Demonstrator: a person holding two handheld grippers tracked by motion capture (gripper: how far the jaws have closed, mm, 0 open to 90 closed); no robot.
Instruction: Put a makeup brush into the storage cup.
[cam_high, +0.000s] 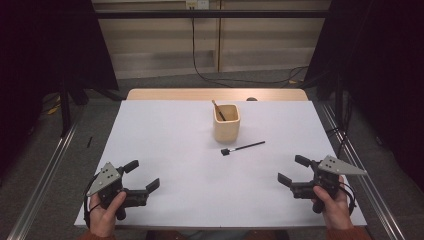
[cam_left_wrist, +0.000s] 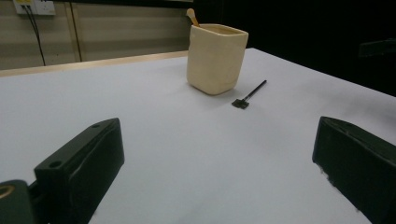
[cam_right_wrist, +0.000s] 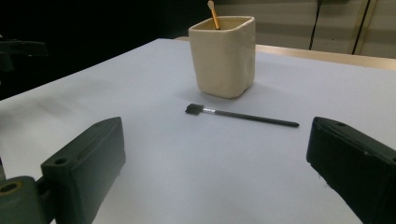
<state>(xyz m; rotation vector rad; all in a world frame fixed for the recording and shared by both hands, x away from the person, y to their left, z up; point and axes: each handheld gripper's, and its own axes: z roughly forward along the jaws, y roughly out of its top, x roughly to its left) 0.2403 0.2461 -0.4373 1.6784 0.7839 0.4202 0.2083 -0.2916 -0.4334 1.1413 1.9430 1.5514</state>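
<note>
Black brush (cam_high: 242, 147) flat on the white table (cam_high: 165, 150), just in front of the cream cup (cam_high: 227, 123) and apart from it, untouched. One wooden-handled tool (cam_high: 218, 110) already upright inside that cup. Probably about half done: brush left to lift and drop in. Left gripper (cam_high: 144, 176) and right gripper (cam_high: 294, 170) both wide open, empty, well back near the table's near edge.

The left gripper (cam_left_wrist: 219, 172) has its 2 black jaws wide apart with nothing between them, low over the white table (cam_left_wrist: 154, 121). Far ahead stands a cream cup (cam_left_wrist: 215, 58) with a wooden stick (cam_left_wrist: 192, 16) poking out. A small black brush (cam_left_wrist: 249, 95) lies flat just beside the cup, on its right.
</note>
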